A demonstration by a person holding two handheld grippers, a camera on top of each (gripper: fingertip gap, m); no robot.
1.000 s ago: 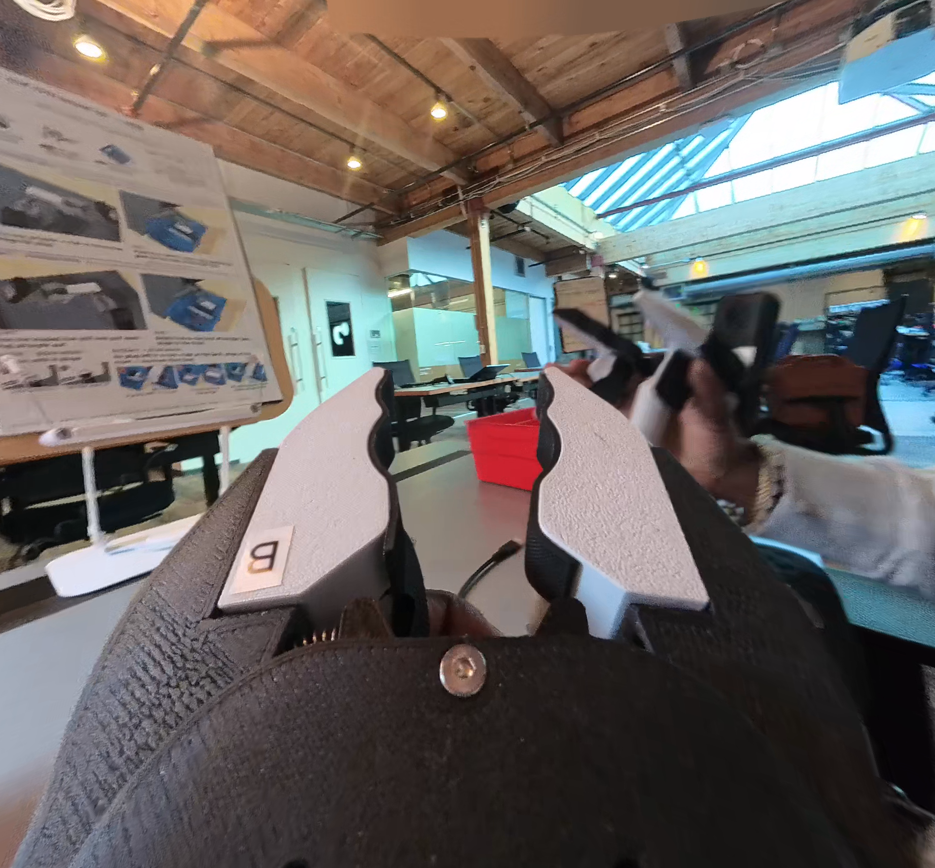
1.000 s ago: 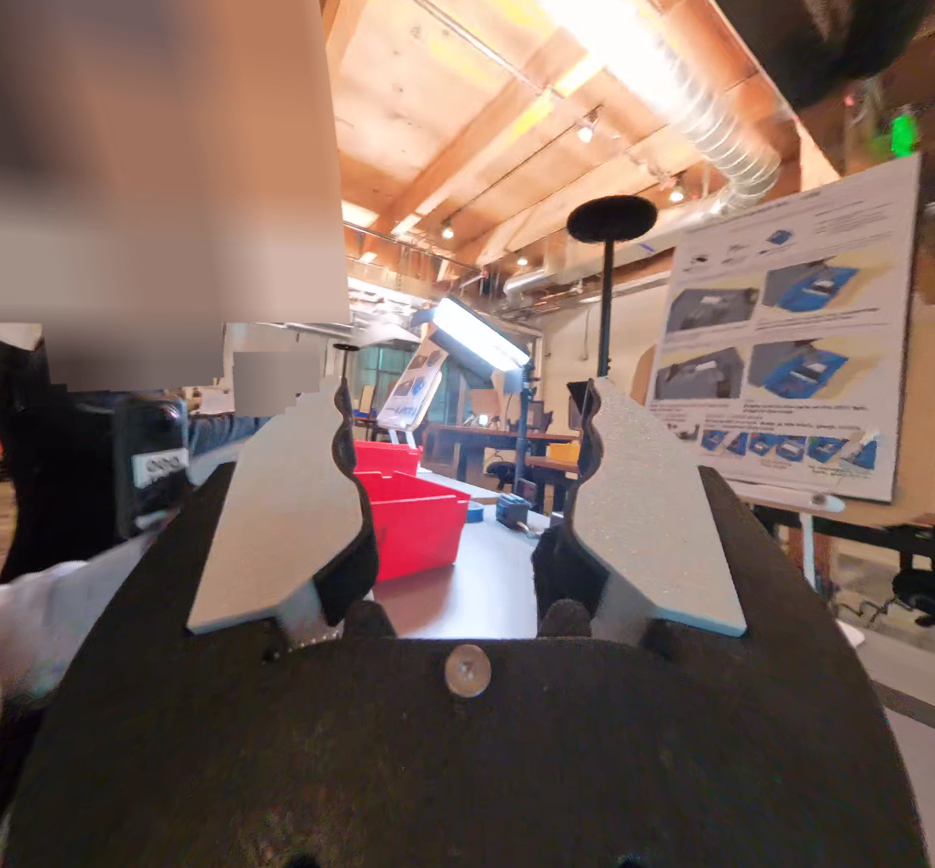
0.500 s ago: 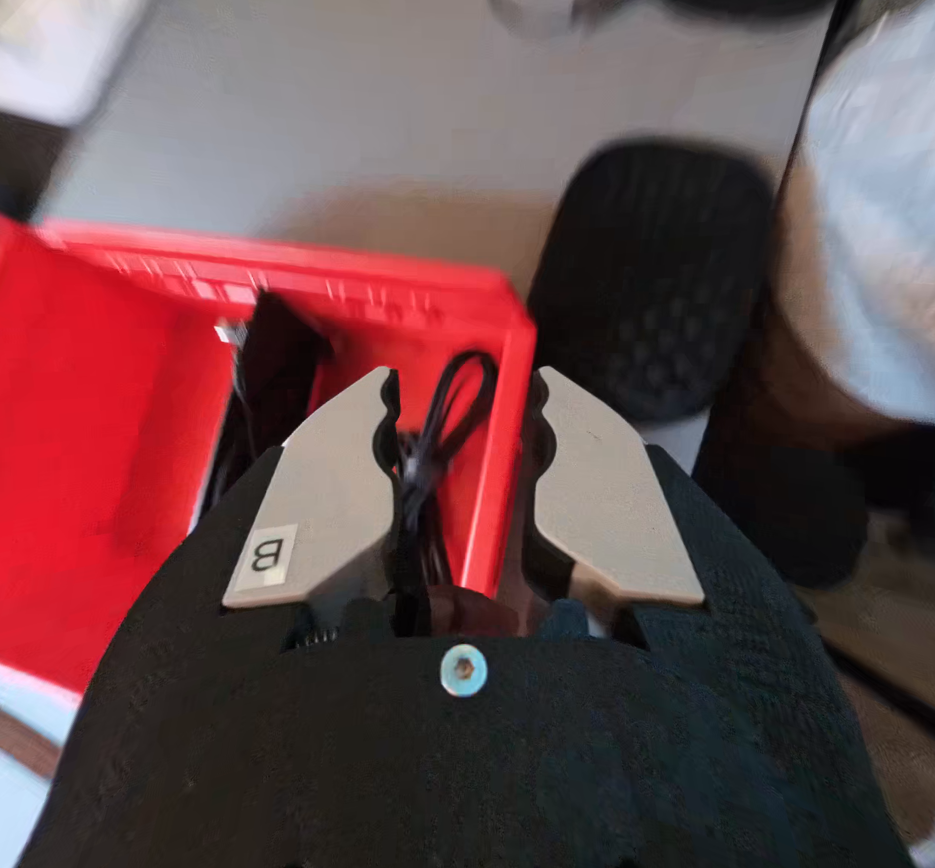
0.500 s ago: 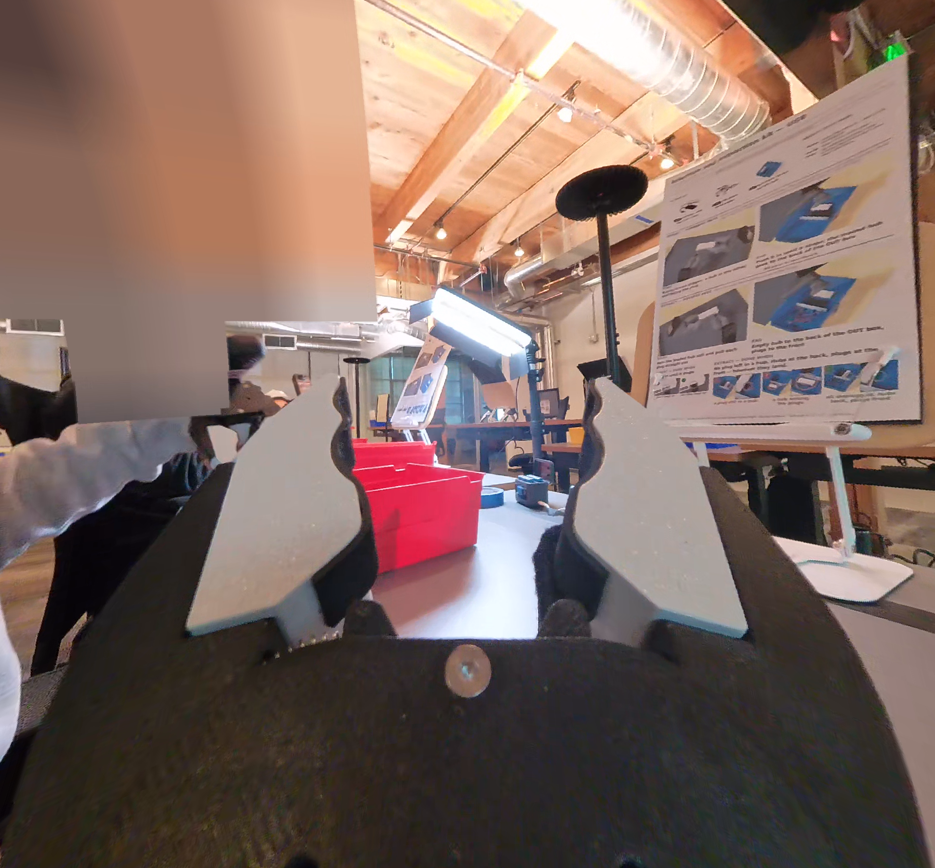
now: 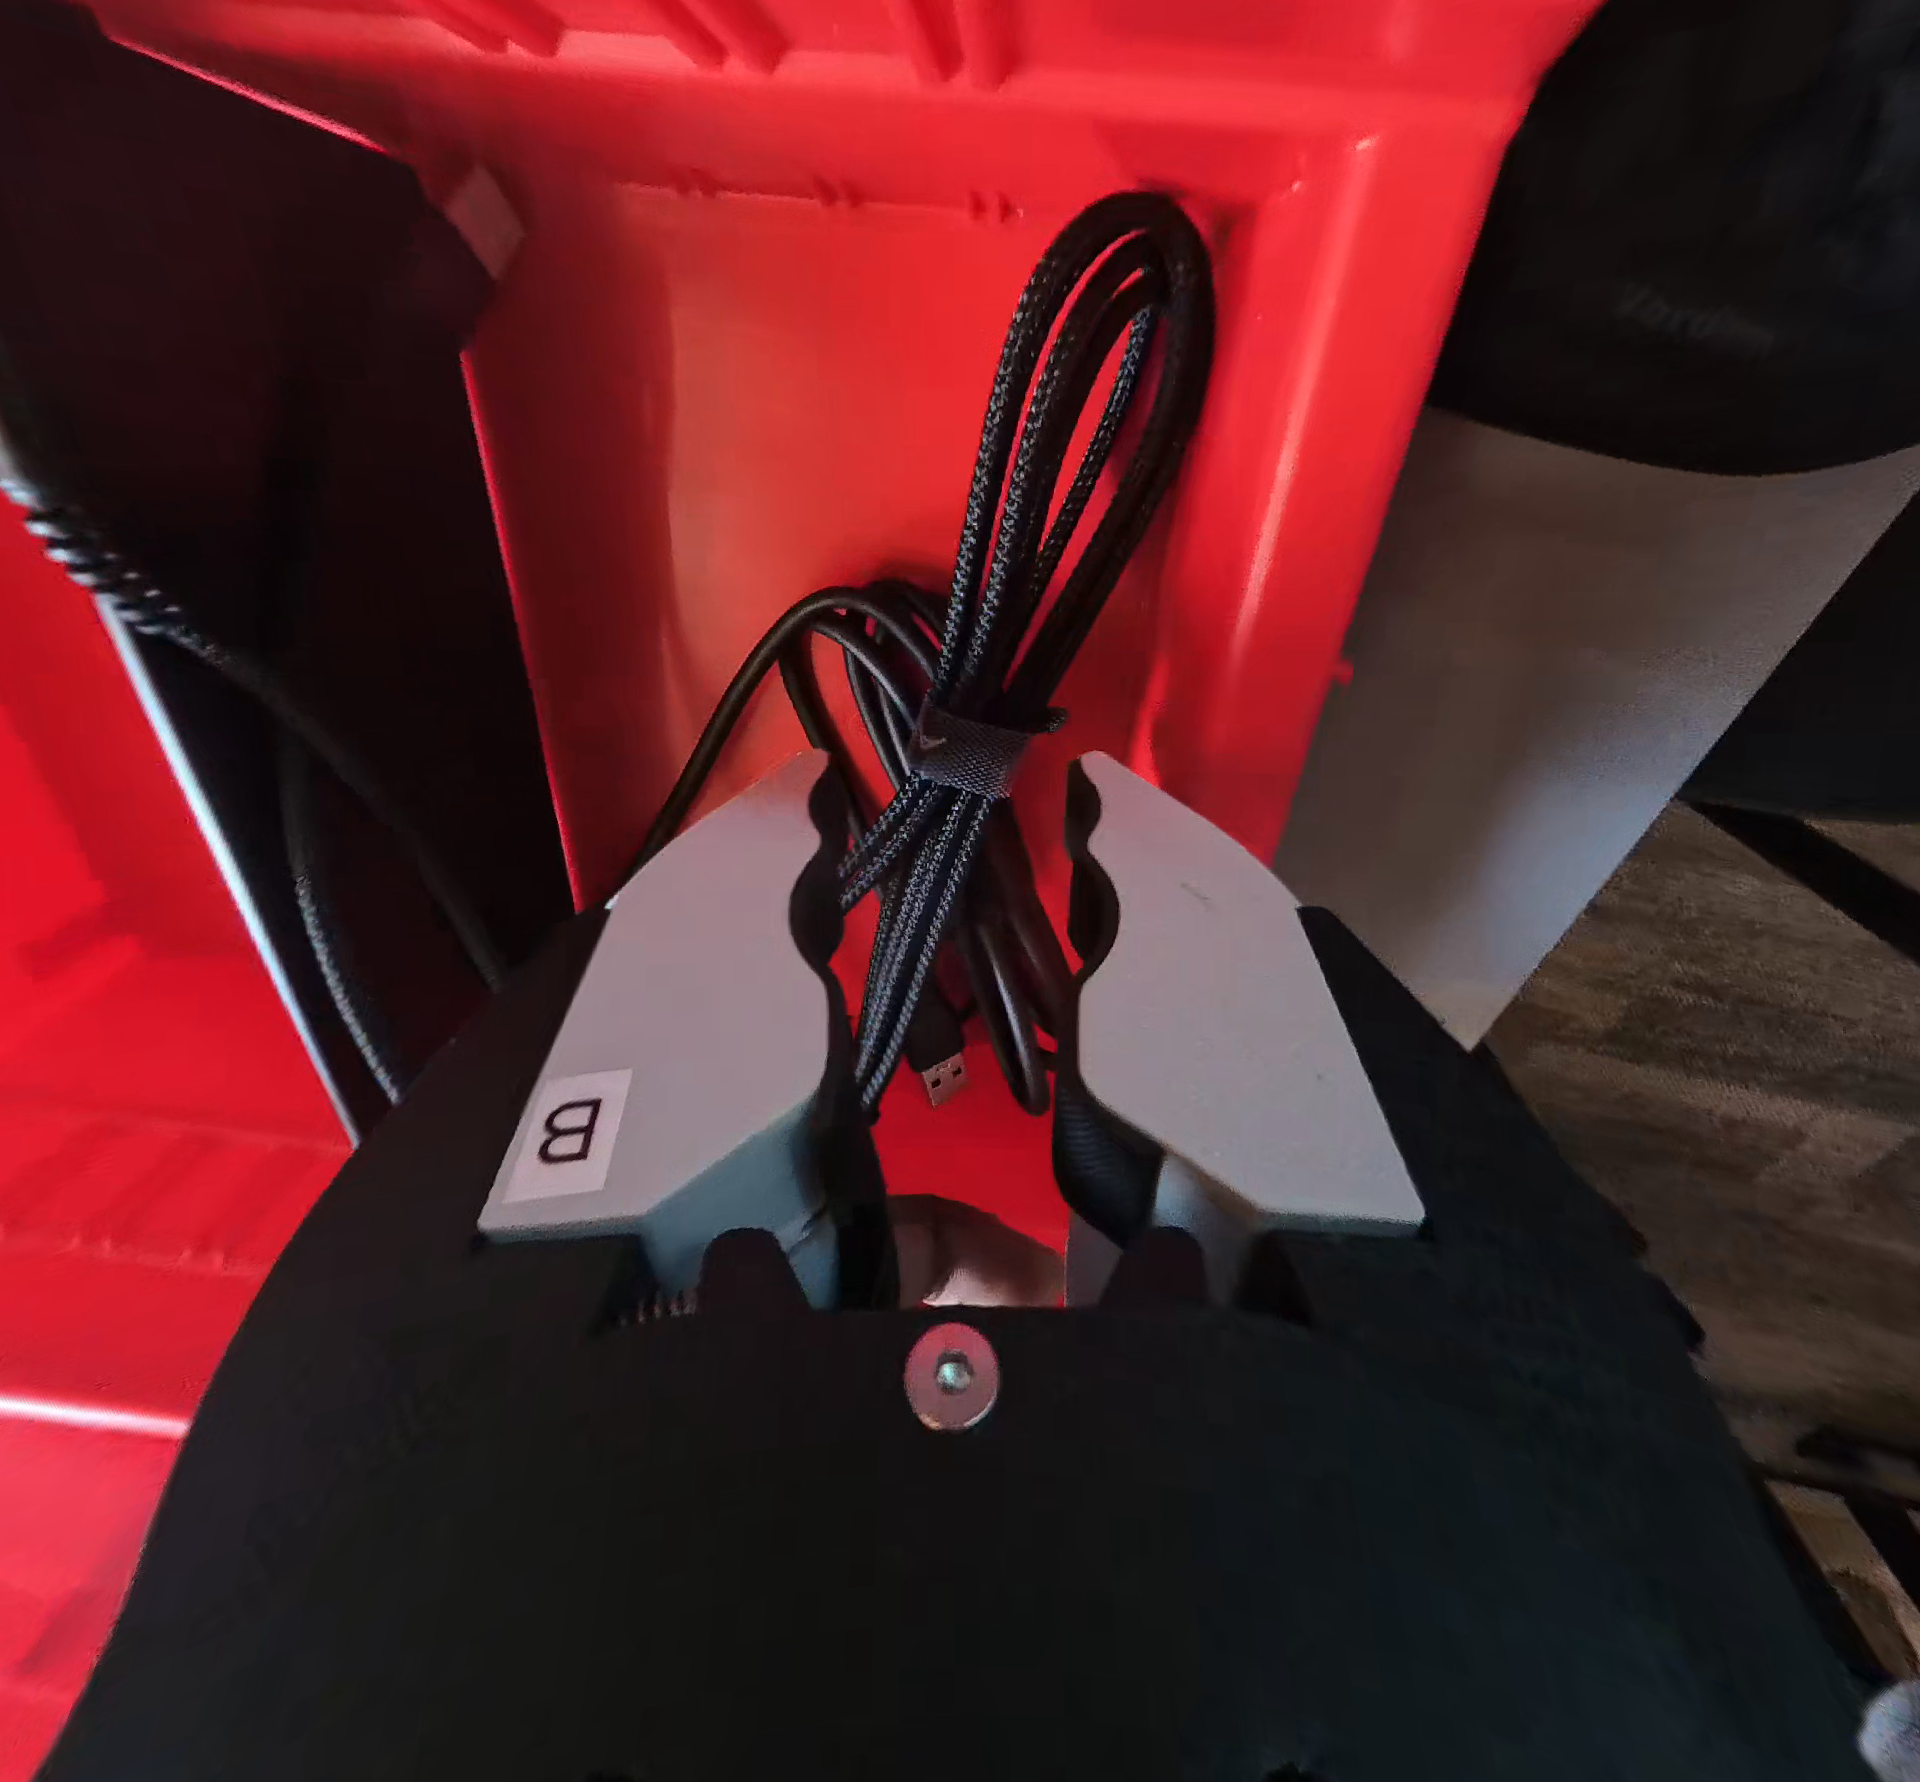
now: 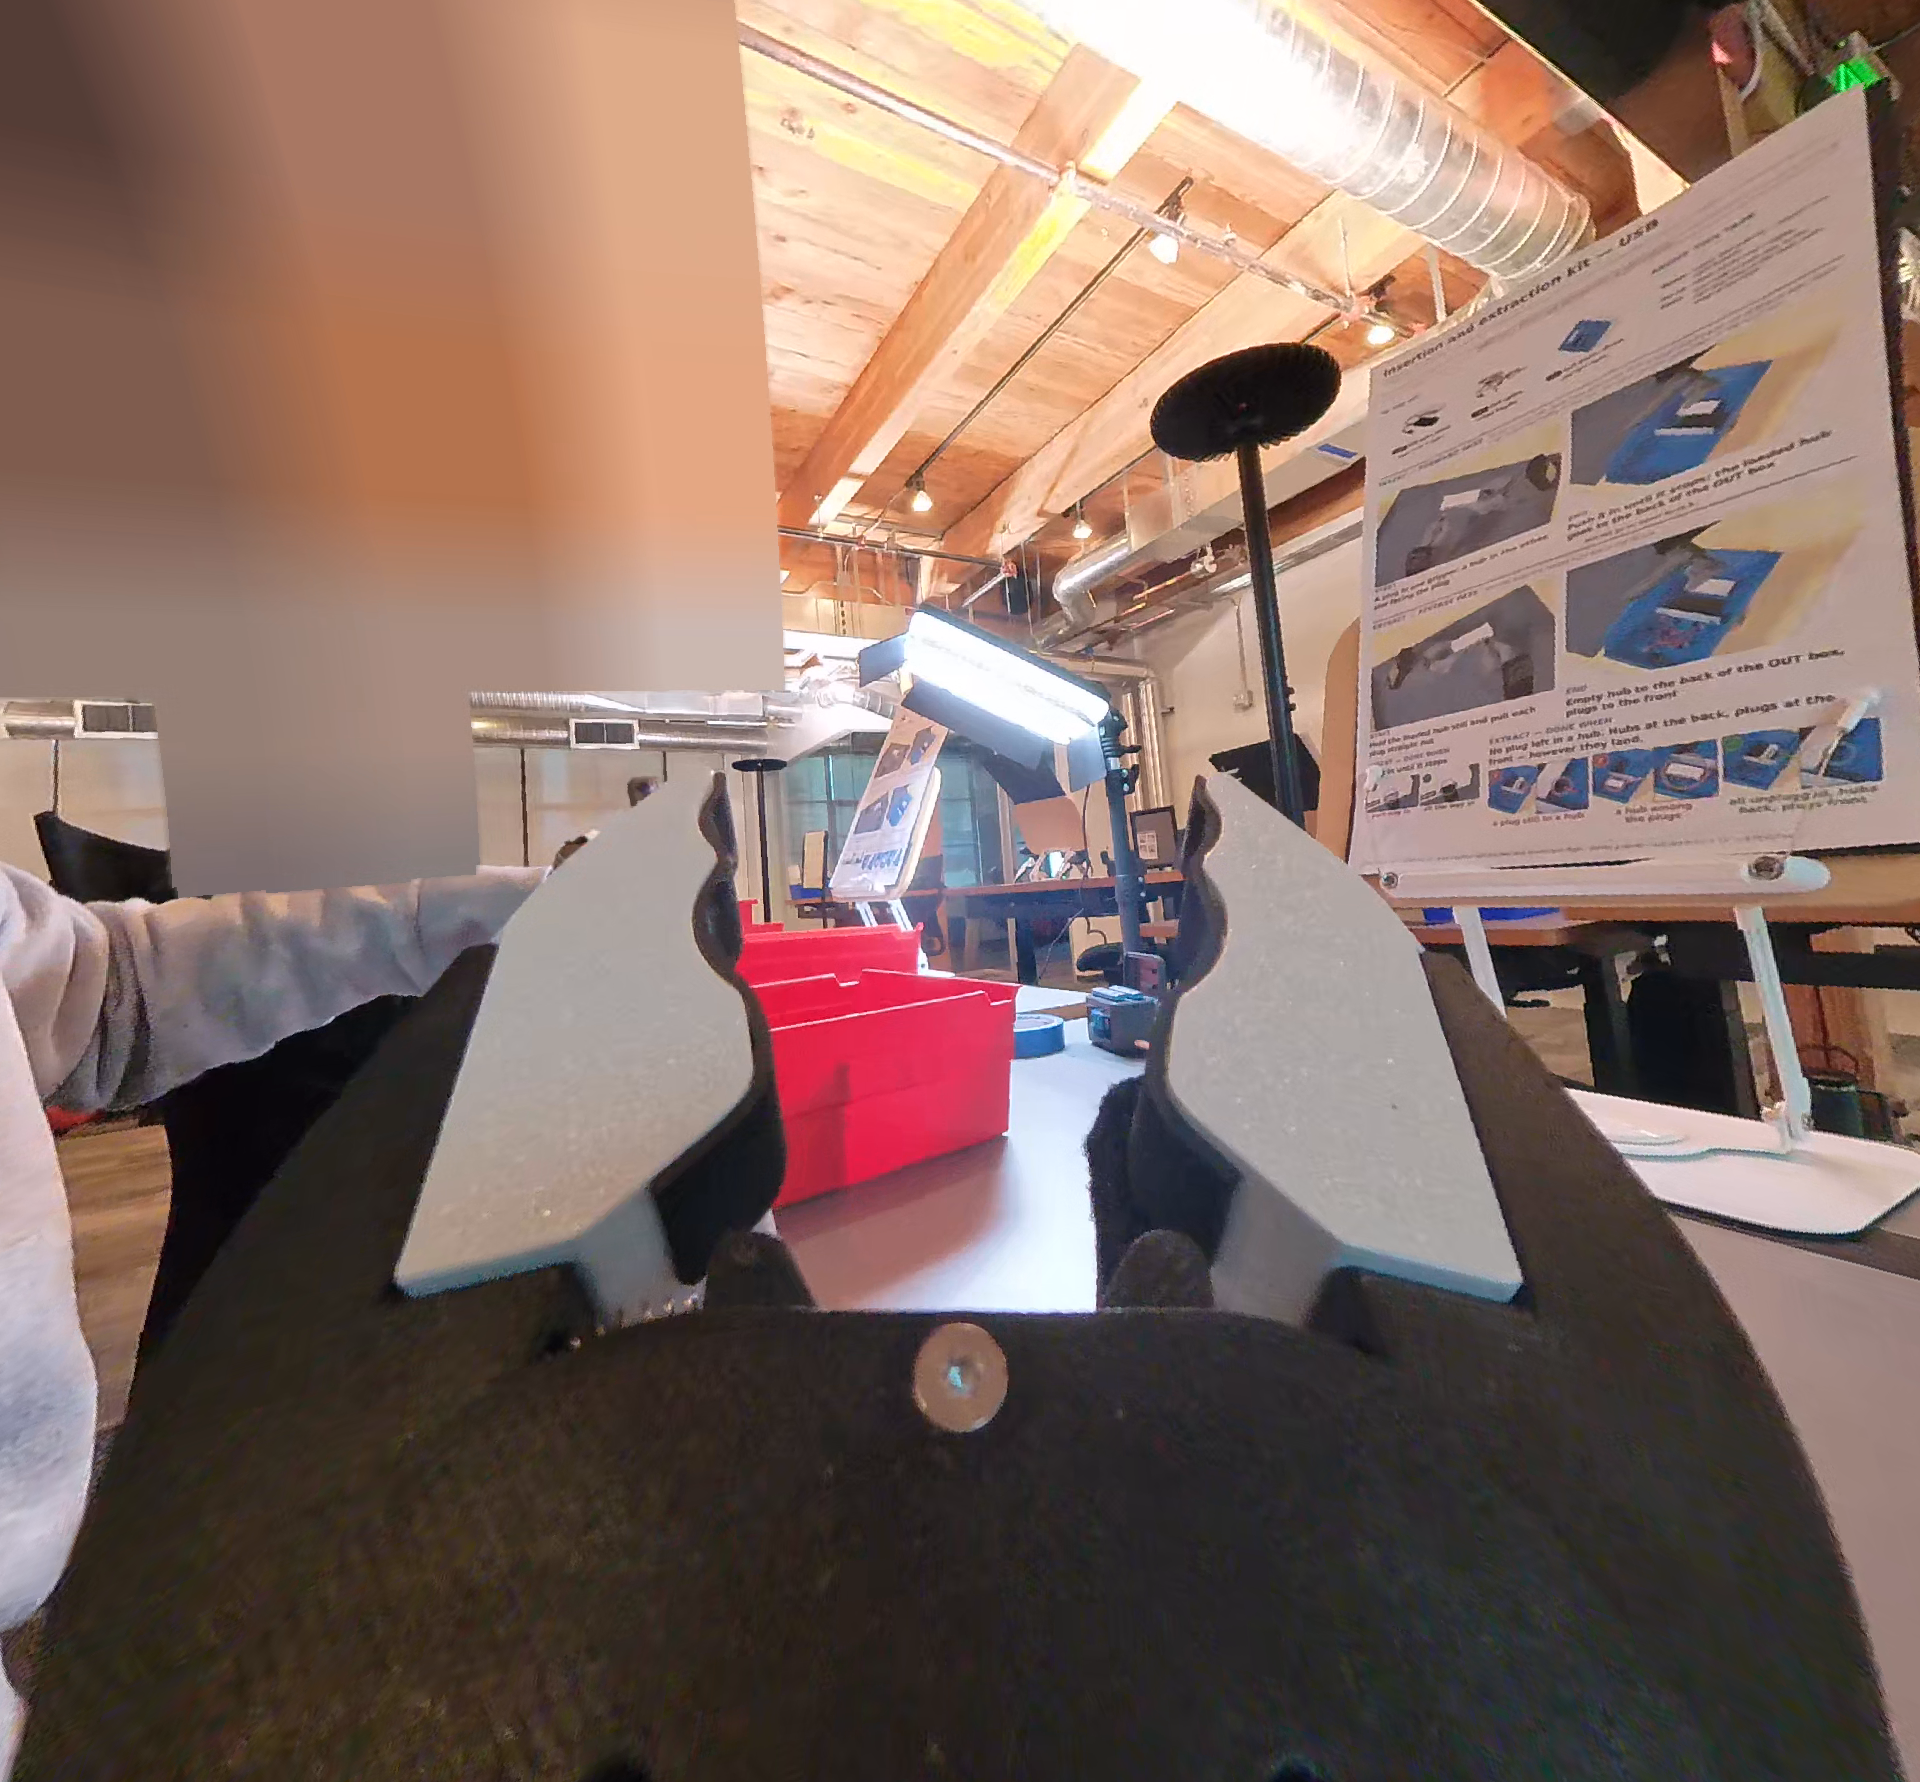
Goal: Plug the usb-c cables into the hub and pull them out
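Observation:
In the left wrist view my left gripper [image 5: 945, 797] points down into a red bin [image 5: 831, 70]. It is open, with its fingers on either side of a bundled black braided cable [image 5: 1039, 506] tied by a strap [image 5: 971, 745]. A smooth black cable [image 5: 790, 641] lies under it, and a metal USB plug [image 5: 943, 1072] shows between the fingers. A dark flat device [image 5: 208, 382] with its own cable stands at the bin's left. My right gripper [image 6: 961, 818] is open and empty, held level above the grey table [image 6: 966, 1233].
In the right wrist view red bins [image 6: 883, 1046] stand on the table, with a blue tape roll [image 6: 1039, 1034] and a small blue box [image 6: 1122, 1015] behind them. An instruction board [image 6: 1631, 589] on a white stand is at the right. A person's light sleeve [image 6: 260, 974] reaches across at left. Spacing between my two grippers at the tips: around 45 cm.
My left gripper swung from facing the room to pointing down, then dropped lower into the red bin until its fingers straddle the cable bundle. My right gripper stayed nearly still.

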